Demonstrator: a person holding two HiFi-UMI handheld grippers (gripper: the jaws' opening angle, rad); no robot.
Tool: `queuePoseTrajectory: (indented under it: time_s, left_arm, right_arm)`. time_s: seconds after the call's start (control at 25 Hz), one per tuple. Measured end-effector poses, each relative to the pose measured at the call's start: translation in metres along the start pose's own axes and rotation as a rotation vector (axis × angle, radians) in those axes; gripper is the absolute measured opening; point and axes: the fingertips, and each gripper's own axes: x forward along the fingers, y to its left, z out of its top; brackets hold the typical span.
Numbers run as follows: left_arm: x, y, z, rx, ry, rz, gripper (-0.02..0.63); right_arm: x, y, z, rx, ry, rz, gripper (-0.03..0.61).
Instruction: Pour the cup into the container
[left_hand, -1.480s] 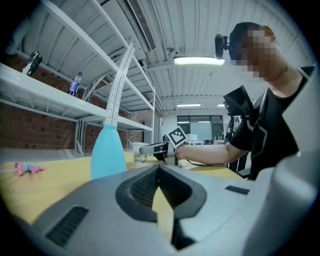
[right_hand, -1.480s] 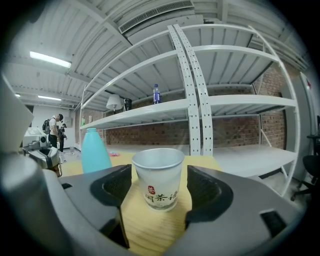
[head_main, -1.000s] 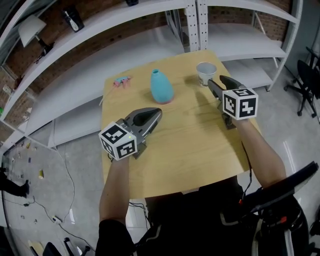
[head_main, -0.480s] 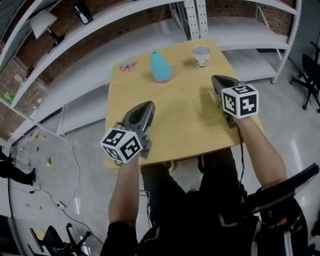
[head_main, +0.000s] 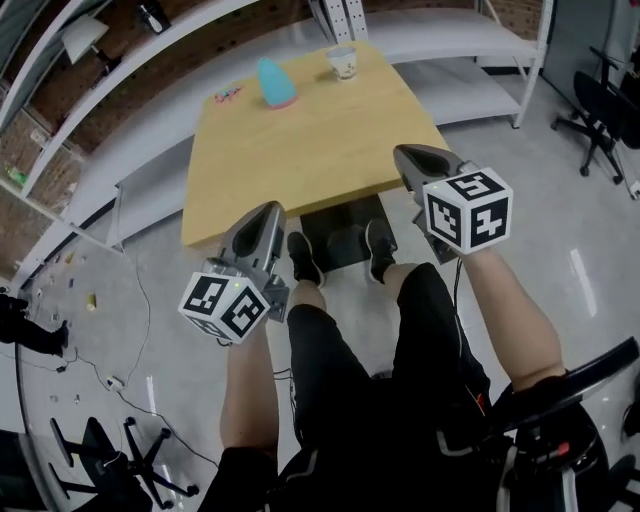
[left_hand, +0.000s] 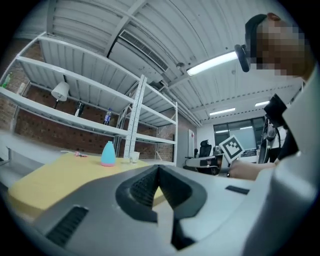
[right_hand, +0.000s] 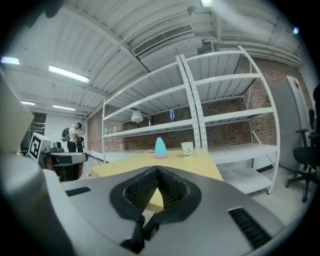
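A white paper cup (head_main: 342, 62) stands at the far right corner of the wooden table (head_main: 300, 150). The blue bottle-shaped container (head_main: 275, 82) is to its left. Both are far from me. My left gripper (head_main: 272, 210) hovers off the table's near edge, above the person's legs, shut and empty. My right gripper (head_main: 405, 155) hangs by the near right corner, also shut with nothing in it. In the left gripper view the container (left_hand: 108, 154) and cup (left_hand: 134, 158) are small beyond the left gripper (left_hand: 158, 167). The right gripper view shows the container (right_hand: 160, 148) and cup (right_hand: 187, 149) past the right gripper (right_hand: 157, 169).
A small pink object (head_main: 227, 95) lies at the table's far left. White metal shelving (head_main: 450, 40) runs behind the table against a brick wall. An office chair (head_main: 600, 110) stands at the right. The person's shoes (head_main: 300, 260) rest on the floor under the near table edge.
Both grippers have drawn back from above the table to beyond its near edge, over the person's legs. The cup and the container now sit much farther away.
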Motion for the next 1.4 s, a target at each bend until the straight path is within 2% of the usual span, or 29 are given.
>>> queuePoseTrajectory:
  time_s: [0.28, 0.6, 0.8, 1.08, 1.4]
  left_arm:
    - [-0.098, -0.144, -0.009, 0.046, 0.013, -0.027, 0.002]
    - [-0.173, -0.252, -0.019, 0.059, 0.043, -0.041, 0.002]
    - [-0.238, -0.312, -0.028, 0.008, 0.037, -0.032, 0.002]
    - [-0.366, -0.428, -0.043, -0.024, 0.031, -0.014, 0.002]
    - [-0.517, -0.598, -0.05, 0.002, 0.016, -0.024, 0.002]
  right_arm:
    - [-0.16, 0.066, -0.03, -0.025, -0.015, 0.037, 0.002]
    - [-0.28, 0.101, -0.038, -0.018, -0.044, 0.037, 0.002]
    - [-0.362, 0.143, -0.06, -0.033, -0.03, 0.045, 0.002]
    - [-0.512, 0.218, -0.089, -0.04, -0.03, 0.055, 0.002]
    - [-0.71, 0.31, -0.129, -0.032, -0.029, 0.078, 0.002]
